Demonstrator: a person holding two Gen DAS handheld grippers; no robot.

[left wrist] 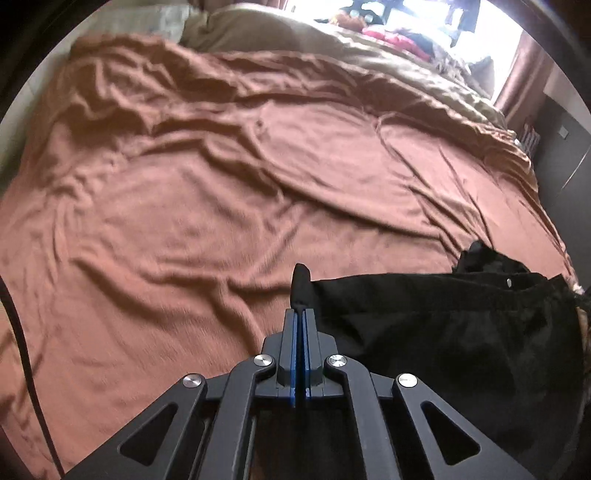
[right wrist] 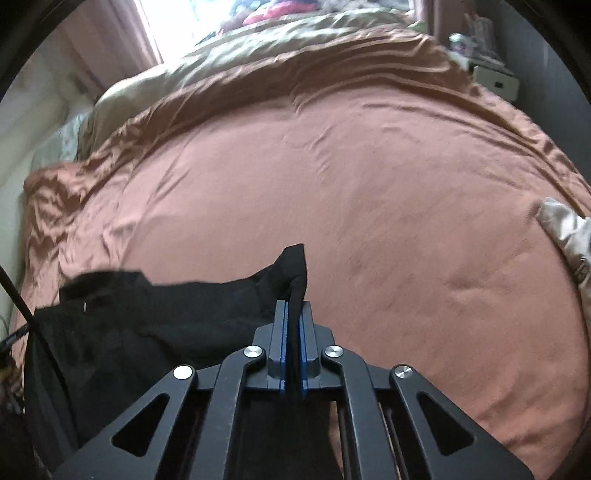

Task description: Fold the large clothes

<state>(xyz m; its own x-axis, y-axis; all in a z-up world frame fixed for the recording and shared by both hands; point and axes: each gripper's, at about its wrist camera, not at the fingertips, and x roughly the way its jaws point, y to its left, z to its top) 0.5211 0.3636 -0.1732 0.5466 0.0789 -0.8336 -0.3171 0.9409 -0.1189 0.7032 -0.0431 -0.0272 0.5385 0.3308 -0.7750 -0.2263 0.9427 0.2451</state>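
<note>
A: Bed w/ rust sheet (left wrist: 221,206). Fingers?
B: Left gripper (left wrist: 303,314), right gripper (right wrist: 293,306) both clenched on black garment (left wrist: 443,332), at bed's near edge.
A: Tip?
B: Pull corners apart, taut, lay flat before folding.

Home bedroom: wide bed (left wrist: 221,184) under a rumpled rust-brown blanket (right wrist: 369,203), tan duvet (left wrist: 295,33) bunched at the far end, bright window (left wrist: 461,22) with pinkish curtains (right wrist: 110,33), small cluttered nightstand (right wrist: 495,79) beside the bed.
</note>
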